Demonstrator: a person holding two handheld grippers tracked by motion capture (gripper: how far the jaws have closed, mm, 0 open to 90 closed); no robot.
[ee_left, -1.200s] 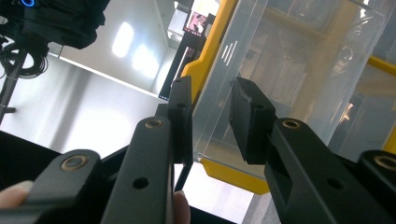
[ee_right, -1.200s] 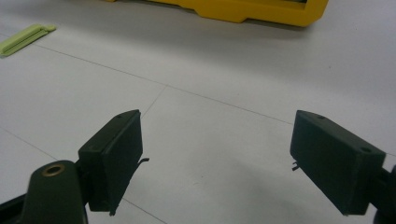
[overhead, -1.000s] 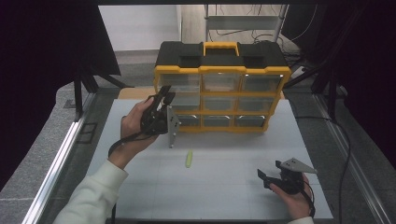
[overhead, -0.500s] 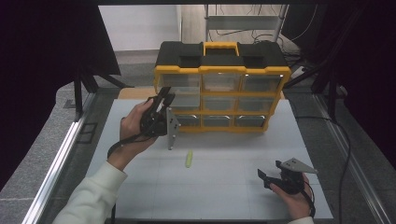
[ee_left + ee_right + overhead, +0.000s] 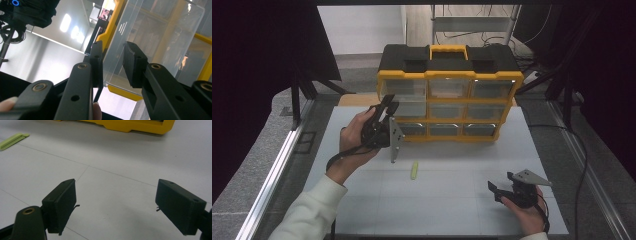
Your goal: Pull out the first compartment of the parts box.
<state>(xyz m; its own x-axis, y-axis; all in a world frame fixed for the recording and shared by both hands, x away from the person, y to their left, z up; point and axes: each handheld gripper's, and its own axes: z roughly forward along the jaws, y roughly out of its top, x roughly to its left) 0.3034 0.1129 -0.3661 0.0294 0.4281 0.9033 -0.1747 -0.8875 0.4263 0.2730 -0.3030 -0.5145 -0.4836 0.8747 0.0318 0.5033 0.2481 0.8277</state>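
Note:
A yellow and black drawer organizer (image 5: 451,64) stands at the back of the white table (image 5: 447,210). My left gripper (image 5: 387,108) is raised at its left column, level with the middle drawer. In the left gripper view its jaws (image 5: 113,50) are closed onto the edge of a clear plastic drawer (image 5: 155,37), one pad on each side. The right gripper (image 5: 495,192) rests low over the table at the front right. Its jaws (image 5: 115,192) stand wide open over bare table. A small light-green flat piece (image 5: 414,170) lies on the table between the two grippers (image 5: 12,140).
The organizer's yellow base (image 5: 130,126) runs along the far side of the table. Metal rails (image 5: 277,165) border the table on the left. Cables (image 5: 579,165) trail down the right side, and dark curtains hang on both sides.

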